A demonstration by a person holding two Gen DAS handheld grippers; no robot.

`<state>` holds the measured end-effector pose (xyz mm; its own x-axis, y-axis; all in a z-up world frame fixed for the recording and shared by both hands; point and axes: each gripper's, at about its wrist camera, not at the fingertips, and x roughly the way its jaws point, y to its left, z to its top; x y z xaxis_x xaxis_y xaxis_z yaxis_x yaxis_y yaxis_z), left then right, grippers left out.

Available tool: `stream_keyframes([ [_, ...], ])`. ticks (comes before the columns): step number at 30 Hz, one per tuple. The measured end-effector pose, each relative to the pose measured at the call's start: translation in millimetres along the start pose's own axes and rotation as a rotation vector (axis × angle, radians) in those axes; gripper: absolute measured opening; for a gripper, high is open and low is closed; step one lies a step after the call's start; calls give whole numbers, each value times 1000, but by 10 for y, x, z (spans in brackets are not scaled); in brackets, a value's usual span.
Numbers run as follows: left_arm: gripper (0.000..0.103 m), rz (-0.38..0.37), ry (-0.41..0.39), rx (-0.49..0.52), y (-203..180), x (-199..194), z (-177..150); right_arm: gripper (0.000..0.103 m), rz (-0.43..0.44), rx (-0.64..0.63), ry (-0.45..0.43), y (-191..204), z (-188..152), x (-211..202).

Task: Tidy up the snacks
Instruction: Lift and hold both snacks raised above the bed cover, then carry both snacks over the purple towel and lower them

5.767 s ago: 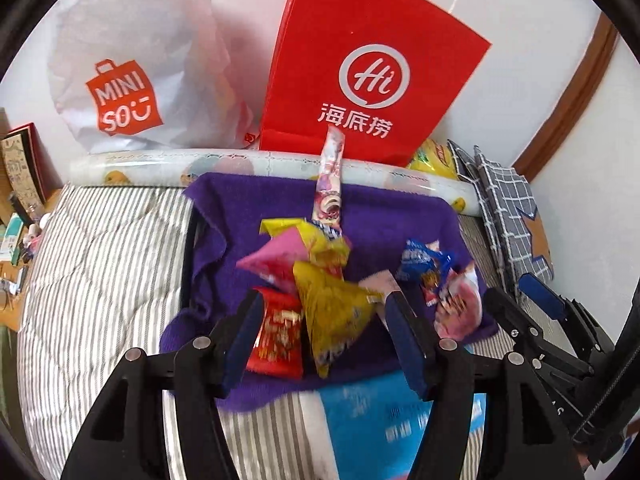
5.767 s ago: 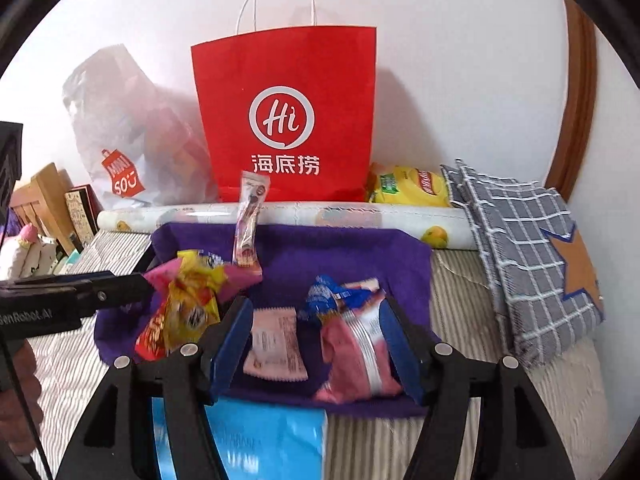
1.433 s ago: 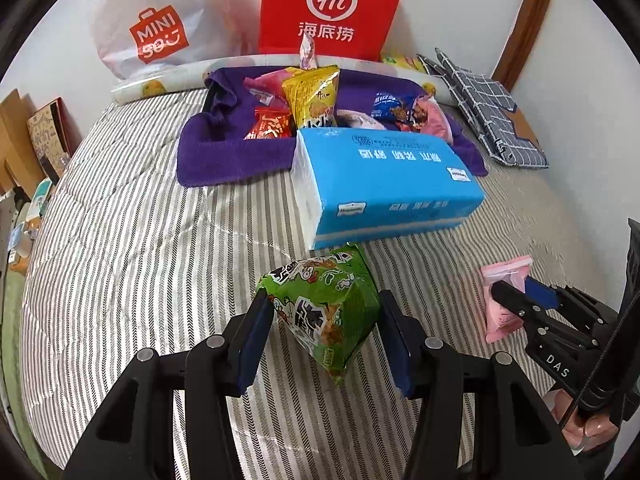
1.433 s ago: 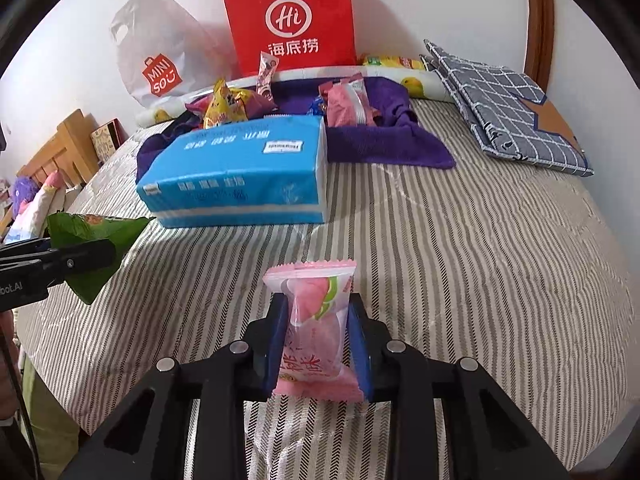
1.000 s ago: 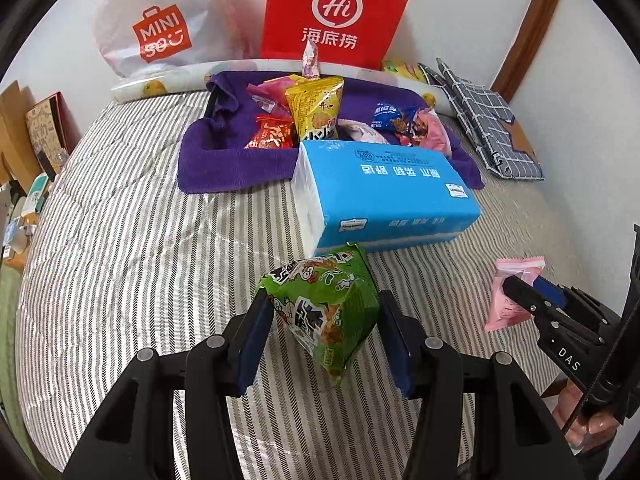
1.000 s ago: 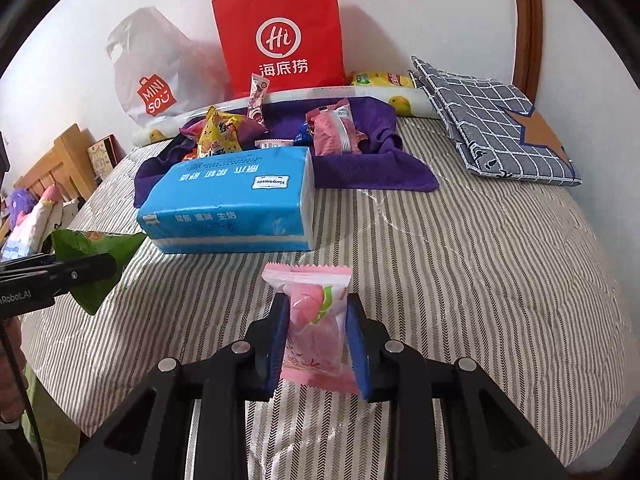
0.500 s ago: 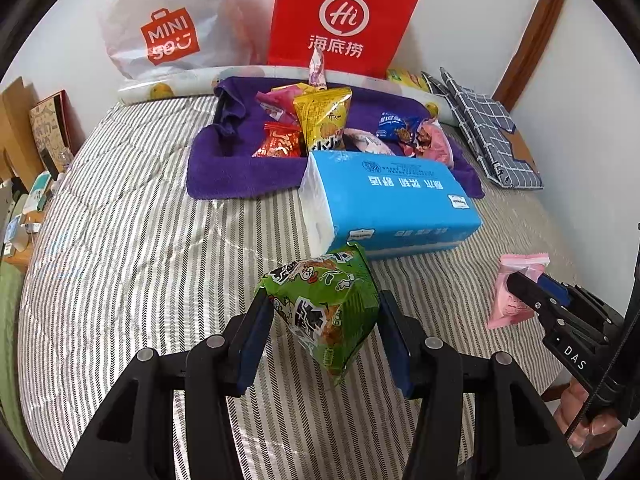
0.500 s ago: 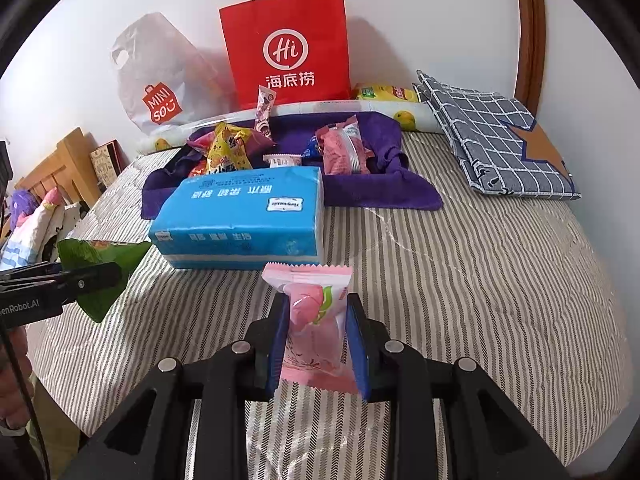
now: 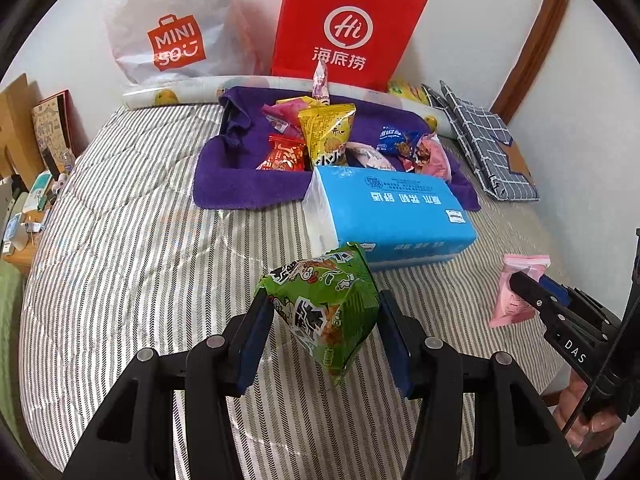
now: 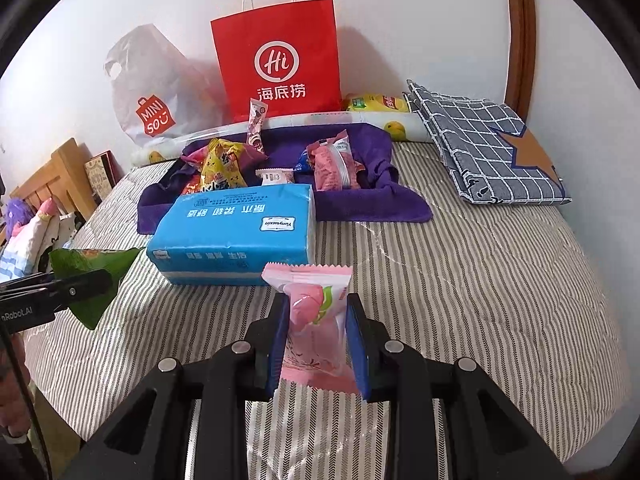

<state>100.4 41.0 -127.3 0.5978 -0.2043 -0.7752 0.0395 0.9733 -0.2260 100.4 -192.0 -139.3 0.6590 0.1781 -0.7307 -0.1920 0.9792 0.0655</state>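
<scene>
My left gripper [image 9: 324, 320] is shut on a green snack bag [image 9: 324, 300] and holds it above the striped bed, in front of the blue tissue pack [image 9: 392, 216]. My right gripper [image 10: 316, 332] is shut on a pink snack packet [image 10: 316, 320], also held above the bed. The pink packet shows at the right of the left wrist view [image 9: 516, 292]; the green bag shows at the left of the right wrist view [image 10: 96, 276]. Several other snacks, among them a yellow bag [image 9: 326, 136], lie on a purple towel [image 9: 240, 184] behind the tissue pack.
A red paper bag [image 9: 344, 36] and a white plastic bag [image 9: 176, 28] stand against the wall behind the towel. A checked cushion [image 10: 488, 148] lies at the back right. A wooden shelf with small items [image 9: 24, 152] is left of the bed.
Both grippers have moved forward toward the tissue pack and the towel, each still holding its snack. Earlier both were over the towel, open and empty.
</scene>
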Motion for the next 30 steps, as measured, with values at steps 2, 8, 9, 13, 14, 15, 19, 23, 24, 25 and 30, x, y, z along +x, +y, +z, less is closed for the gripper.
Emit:
stream_keyframes([
  [2,52,-3,-2,-2,2,-8,-2,27,1,1,0,0,-1,0],
  [8,52,-10,-8,-9,12,-23,16,27,0,0,-4,18,22,-2],
  [9,52,-10,-8,-9,15,-25,20,27,-1,-1,-6,25,29,-4],
  [13,52,-14,-14,-10,18,-39,37,27,0,-4,-13,33,63,-14],
  [14,52,-15,-15,-10,15,-39,46,27,0,-5,-16,36,72,-20],
  [15,52,-16,-16,-9,18,-41,53,27,-1,-5,-17,39,79,-19],
  [19,52,-22,-20,-15,19,-44,100,27,-2,-6,-23,45,125,-24],
  [23,52,-33,-23,-17,19,-49,161,27,-4,-9,-30,55,192,-31],
  [24,52,-33,-24,-17,17,-48,177,27,-5,-10,-32,59,219,-30],
  [25,52,-33,-24,-17,18,-46,201,27,-5,-11,-34,60,236,-27],
  [30,52,-36,-28,-17,28,-36,295,27,0,-11,-39,81,351,-1],
])
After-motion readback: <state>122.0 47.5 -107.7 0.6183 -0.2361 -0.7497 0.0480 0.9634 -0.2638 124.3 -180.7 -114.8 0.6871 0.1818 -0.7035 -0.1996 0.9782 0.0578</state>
